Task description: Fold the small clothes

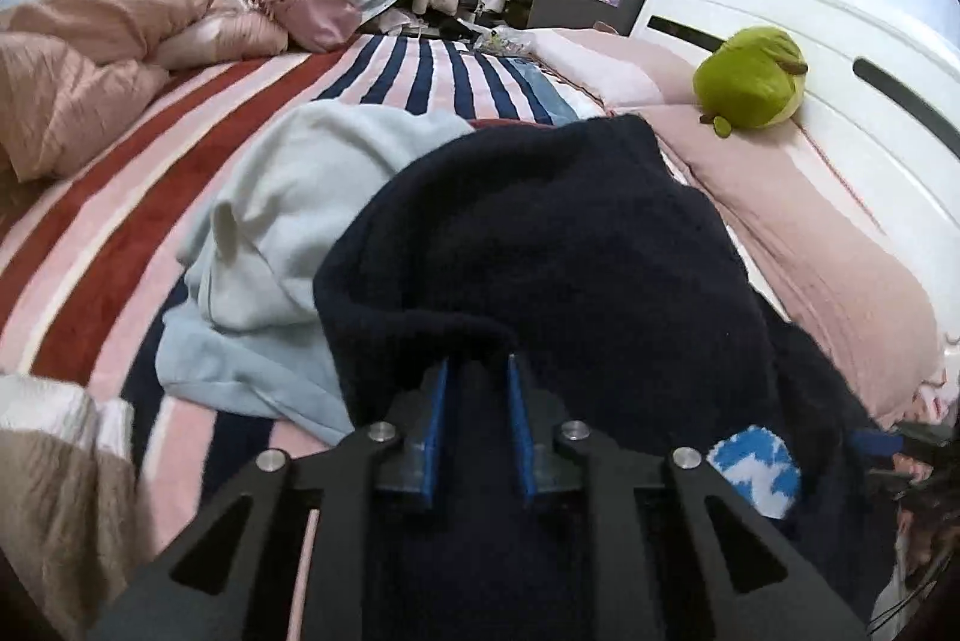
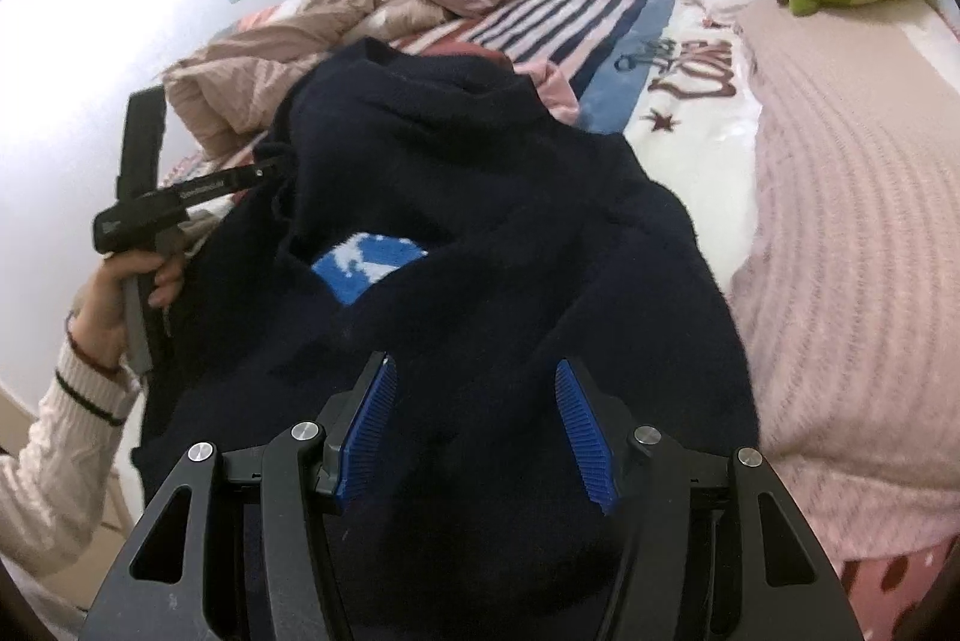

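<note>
Here the left gripper [image 1: 477,371] has its blue pads drawn close on a rolled edge of the sweater [image 1: 540,245], pinching the fold between them. The right gripper [image 2: 474,401] has its jaws spread wide, the sweater filling the gap between the pads; whether either pad touches the cloth I cannot tell.

The sweater is a dark navy knit, thick and fuzzy, bunched in loose humps rather than flat. Its long axis runs away from both grippers, toward the far end of the bed [image 1: 120,197]. A blue and white patch [image 2: 366,266] shows in a hollow near its middle.

Left of the sweater, touching it, lies a pale blue garment [image 1: 288,233], crumpled on the striped cover. Right of the sweater runs a pink blanket [image 2: 840,221]. Beyond the sweater on that side sits a green plush toy [image 1: 750,77] against the white headboard [image 1: 840,29]. Farther left of the sweater lies a heaped beige quilt [image 1: 78,71].
</note>
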`<state>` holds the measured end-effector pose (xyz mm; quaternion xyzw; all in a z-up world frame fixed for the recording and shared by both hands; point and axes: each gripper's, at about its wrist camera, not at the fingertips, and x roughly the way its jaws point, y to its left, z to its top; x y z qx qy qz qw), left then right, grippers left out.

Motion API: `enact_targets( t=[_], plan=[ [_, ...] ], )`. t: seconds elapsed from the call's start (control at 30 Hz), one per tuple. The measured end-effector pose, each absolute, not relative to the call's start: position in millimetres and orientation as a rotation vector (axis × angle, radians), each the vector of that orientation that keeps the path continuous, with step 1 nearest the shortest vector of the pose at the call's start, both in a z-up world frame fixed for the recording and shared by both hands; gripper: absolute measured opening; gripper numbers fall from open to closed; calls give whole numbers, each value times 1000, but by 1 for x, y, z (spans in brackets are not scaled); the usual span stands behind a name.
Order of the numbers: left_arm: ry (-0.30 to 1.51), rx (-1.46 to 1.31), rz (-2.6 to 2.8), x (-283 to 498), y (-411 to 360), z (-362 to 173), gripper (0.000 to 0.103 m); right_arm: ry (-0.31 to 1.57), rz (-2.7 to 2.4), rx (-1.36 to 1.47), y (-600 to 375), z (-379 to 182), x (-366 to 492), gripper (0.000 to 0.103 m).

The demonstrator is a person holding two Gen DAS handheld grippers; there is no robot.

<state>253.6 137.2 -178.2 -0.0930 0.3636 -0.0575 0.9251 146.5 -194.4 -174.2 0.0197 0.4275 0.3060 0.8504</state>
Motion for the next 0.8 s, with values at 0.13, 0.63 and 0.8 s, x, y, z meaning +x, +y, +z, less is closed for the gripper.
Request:
enact_targets(
  t=[0.13, 0.63, 0.8],
  plan=[
    [704, -199, -145, 215, 141, -159, 62, 902, 645, 41, -196, -172, 141, 52],
    [890, -430, -267, -12, 146, -216, 97, 961, 584, 224, -299, -187, 6, 86],
    [925, -622, -318, -48, 151, -255, 97, 1078, 633, 366, -316, -231, -36, 91]
  ],
)
